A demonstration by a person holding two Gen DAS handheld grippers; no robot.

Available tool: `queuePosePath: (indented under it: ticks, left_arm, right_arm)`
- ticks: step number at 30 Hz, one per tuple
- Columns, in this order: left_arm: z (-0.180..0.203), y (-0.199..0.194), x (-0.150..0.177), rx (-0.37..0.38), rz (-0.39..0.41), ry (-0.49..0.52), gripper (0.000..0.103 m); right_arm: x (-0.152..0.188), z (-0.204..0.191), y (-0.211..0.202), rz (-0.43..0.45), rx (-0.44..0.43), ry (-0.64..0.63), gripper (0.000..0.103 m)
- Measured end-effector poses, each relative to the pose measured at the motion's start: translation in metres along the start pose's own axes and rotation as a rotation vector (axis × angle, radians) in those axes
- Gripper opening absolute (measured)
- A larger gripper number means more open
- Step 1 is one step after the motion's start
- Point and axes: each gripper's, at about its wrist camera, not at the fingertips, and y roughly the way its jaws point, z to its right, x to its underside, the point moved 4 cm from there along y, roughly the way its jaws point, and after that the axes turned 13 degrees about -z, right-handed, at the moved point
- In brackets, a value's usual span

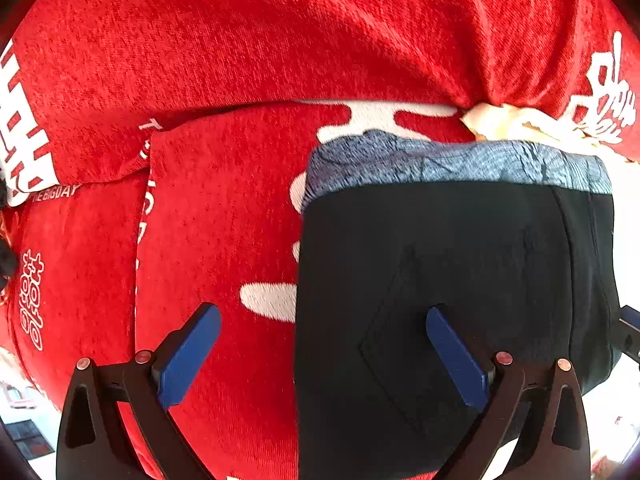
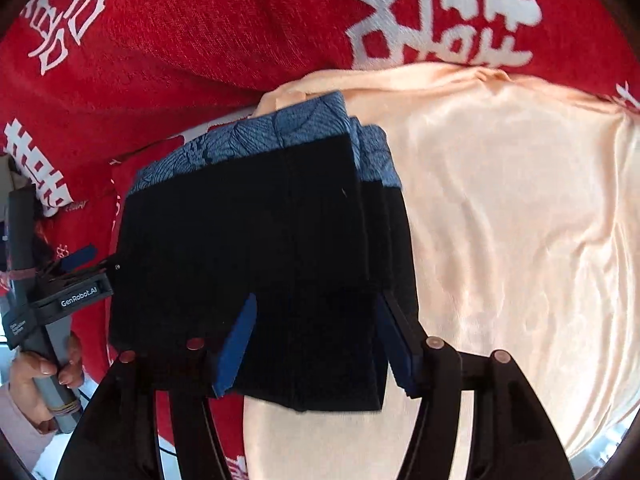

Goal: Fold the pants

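The black pants (image 2: 256, 264) lie folded in a thick stack, partly on the red blanket (image 1: 200, 60), partly on a peach cloth (image 2: 500, 220). Both the left gripper (image 1: 324, 356) and right gripper (image 2: 316, 344) are released, holding nothing. The fabric seems soft and light, so I would pinch all layers at the edge

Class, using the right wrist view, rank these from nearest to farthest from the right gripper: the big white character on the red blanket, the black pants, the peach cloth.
1. Black pants, between the right gripper's fingers.
2. Peach cloth, just right.
3. White character, on the red blanket, top.
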Motion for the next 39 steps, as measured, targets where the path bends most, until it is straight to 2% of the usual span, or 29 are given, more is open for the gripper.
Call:
queuePosePath:
  ticks: [3, 12, 39]
  left_arm:
    - [0.004, -0.001, 0.005, -0.003, -0.012, 0.021, 0.103]
    - [0.008, -0.001, 0.015, 0.001, -0.022, 0.034, 0.103]
    - [0.004, 0.004, 0.015, 0.041, -0.053, 0.015, 0.103]
  right_arm:
    - [0.011, 0.006, 0.0, -0.009, -0.004, 0.025, 0.071]
    - [0.031, 0.009, 0.008, -0.035, -0.01, 0.049, 0.074]
    - [0.046, 0.008, 0.014, -0.052, -0.02, 0.041, 0.079]
